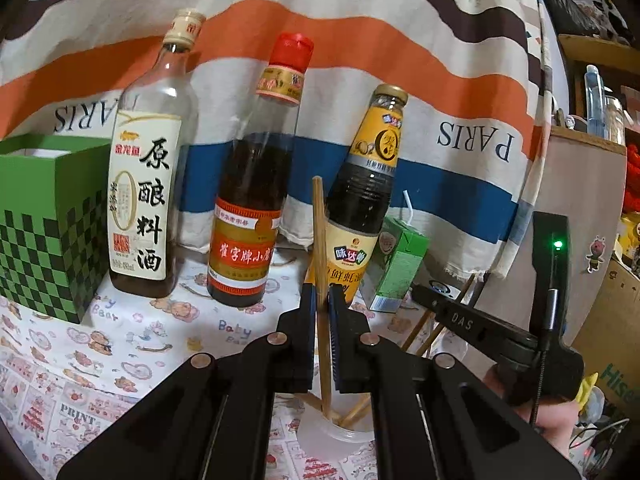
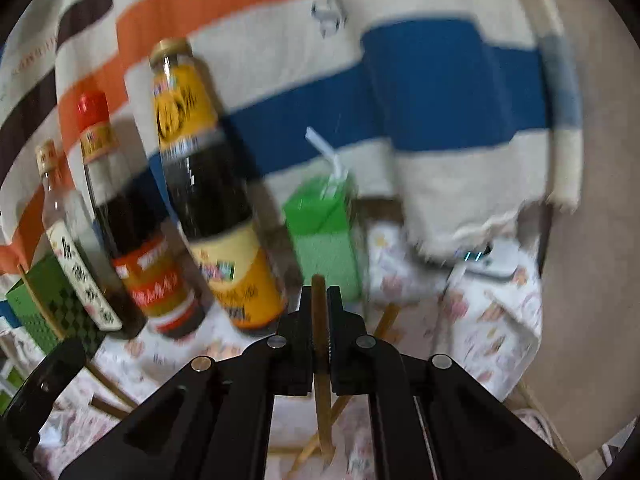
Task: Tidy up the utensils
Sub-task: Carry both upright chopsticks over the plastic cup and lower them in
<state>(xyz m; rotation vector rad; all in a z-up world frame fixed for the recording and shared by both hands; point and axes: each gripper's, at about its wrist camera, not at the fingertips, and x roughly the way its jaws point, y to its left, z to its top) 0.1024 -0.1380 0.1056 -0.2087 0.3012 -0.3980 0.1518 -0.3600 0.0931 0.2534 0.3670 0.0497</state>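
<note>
Chopstick [image 1: 322, 248] stands nearly upright, clamped in the left gripper [image 1: 320, 294], its lower end in a clear cup [image 1: 340, 436] below, among other sticks. Right gripper [image 2: 319, 296] pinches another chopstick [image 2: 320, 320], also upright. Beyond stand three sauce bottles [image 1: 248, 216] and a green carton [image 1: 394, 268].

Left wrist view: sharp, evenly lit indoor light; soft shadows fall right of the bottles [image 1: 244, 184] onto the striped cloth [image 1: 460, 80]. Faint glare marks the glass shoulders. A green indicator lamp [image 1: 557, 245] glows at 3 o'clock. Right wrist view: heavy motion blur smears labels and the green carton [image 2: 324, 236]. Both show fisheye bending and dark corner vignetting.
</note>
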